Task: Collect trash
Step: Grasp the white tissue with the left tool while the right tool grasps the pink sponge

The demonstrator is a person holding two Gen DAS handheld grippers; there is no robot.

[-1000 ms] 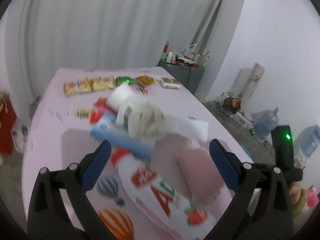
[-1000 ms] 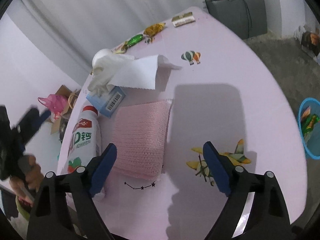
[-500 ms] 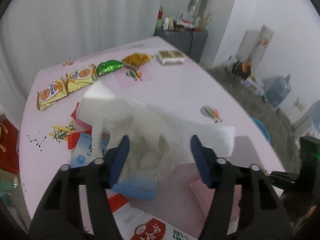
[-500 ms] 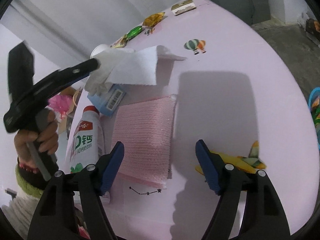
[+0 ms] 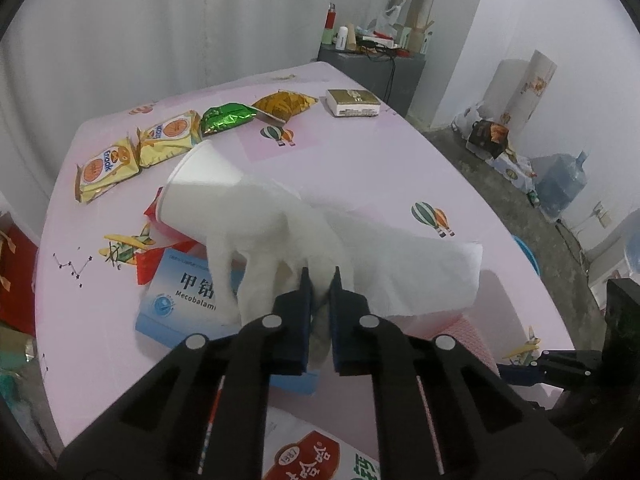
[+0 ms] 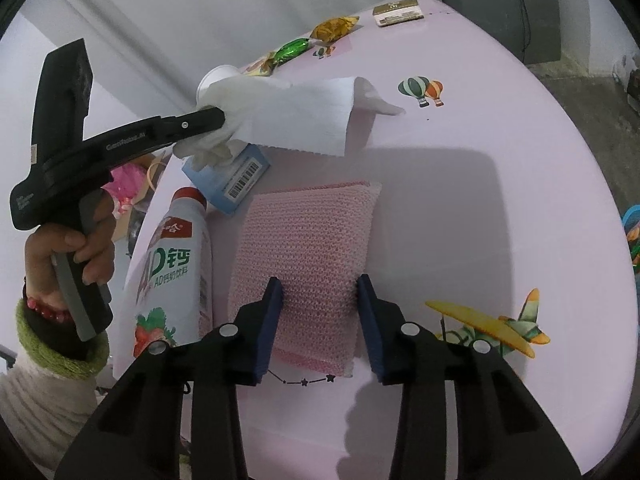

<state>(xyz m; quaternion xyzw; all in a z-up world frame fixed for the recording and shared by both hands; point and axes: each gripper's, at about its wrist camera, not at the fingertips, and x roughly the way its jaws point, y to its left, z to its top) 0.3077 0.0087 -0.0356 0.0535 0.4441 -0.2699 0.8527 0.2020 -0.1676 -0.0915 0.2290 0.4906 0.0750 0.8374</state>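
My left gripper point(image 5: 319, 280) is shut on a crumpled white paper towel point(image 5: 360, 248) that lies over a blue medicine box point(image 5: 180, 300); the pinch also shows in the right wrist view point(image 6: 222, 118), where the paper towel point(image 6: 304, 116) spreads rightwards. A white paper cup point(image 5: 200, 188) lies on its side behind the towel. My right gripper point(image 6: 320, 300) has its jaws partly closed on either side of a pink mesh cloth point(image 6: 308, 252) that lies flat on the pink table point(image 6: 480, 200). A white AD drink bottle point(image 6: 172, 276) lies left of the cloth.
Snack packets point(image 5: 140, 148), a green wrapper point(image 5: 226, 118), a yellow wrapper point(image 5: 286, 104) and a small box point(image 5: 352, 102) lie at the table's far end. A blue bin point(image 6: 632, 236) with trash stands on the floor to the right. A red wrapper point(image 5: 160, 248) lies under the cup.
My left gripper has come down on the paper towel and shut on it. My right gripper has moved forward over the pink cloth and its jaws have narrowed around it.
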